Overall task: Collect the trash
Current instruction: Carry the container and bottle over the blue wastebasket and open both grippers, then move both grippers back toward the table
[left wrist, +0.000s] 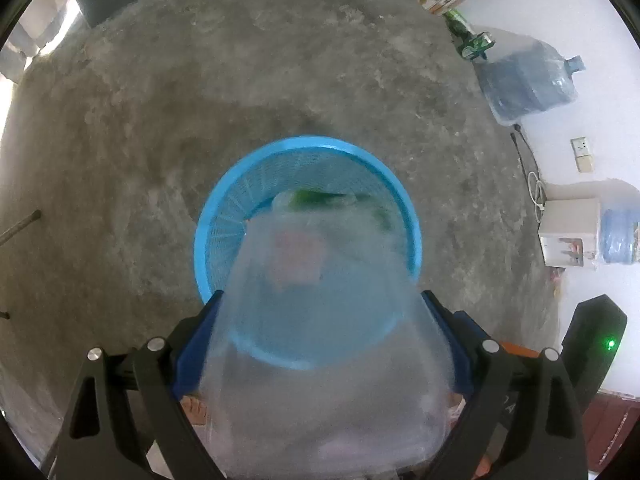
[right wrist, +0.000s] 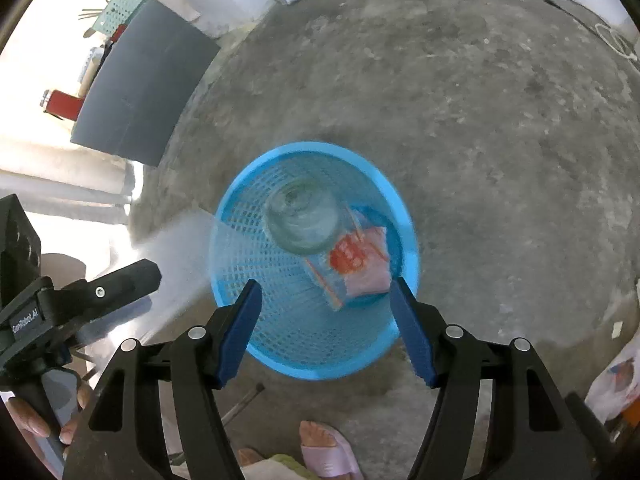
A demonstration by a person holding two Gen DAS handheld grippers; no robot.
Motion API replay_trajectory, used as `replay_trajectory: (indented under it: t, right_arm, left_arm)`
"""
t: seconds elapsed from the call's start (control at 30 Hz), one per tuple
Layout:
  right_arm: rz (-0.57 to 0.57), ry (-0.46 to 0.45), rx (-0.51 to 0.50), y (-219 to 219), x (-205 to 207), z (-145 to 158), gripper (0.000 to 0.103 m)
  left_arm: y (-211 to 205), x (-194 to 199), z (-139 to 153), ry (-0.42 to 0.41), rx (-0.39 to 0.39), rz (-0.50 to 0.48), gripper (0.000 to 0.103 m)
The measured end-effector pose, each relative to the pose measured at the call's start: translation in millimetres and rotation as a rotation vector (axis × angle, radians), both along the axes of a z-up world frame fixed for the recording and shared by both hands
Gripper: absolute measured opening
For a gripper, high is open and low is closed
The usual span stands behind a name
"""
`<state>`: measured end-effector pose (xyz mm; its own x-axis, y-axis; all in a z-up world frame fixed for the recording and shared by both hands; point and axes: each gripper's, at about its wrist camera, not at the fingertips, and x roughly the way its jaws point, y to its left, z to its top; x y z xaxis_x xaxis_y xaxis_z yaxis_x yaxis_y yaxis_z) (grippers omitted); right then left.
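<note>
Blue-padded right claw (right wrist: 326, 322) points steeply down over basket (right wrist: 240, 204).

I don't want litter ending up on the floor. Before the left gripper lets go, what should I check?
1. Left gripper grips the clear plastic container: ok.
2. Container hangs over the blue basket opening: ok.
3. Right gripper empty, fingers apart: ok.
4. Red-and-pink wrapper inside the basket's rim: ok.
5. Basket upright on the floor: ok.
6. Room left in the basket: cannot tell.
</note>
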<state>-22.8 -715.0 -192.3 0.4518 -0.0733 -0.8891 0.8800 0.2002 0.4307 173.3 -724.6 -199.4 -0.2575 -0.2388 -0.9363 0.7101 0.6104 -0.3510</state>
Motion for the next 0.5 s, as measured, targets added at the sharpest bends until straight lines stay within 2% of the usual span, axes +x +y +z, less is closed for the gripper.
replay_trajectory:
  t: [0.27, 0.5]
  right_arm:
    - [-0.007, -0.020, -0.048, -4, -20, 2, 0.064]
    - [-0.005, -0.021, -0.084, 3, -27, 18, 0.065]
  left_arm:
    - [14, -15, 25, -0.007, -0.040, -0.016, 0.093]
    - [29, -16, 57, 0.002, -0.101, -0.020, 0.093]
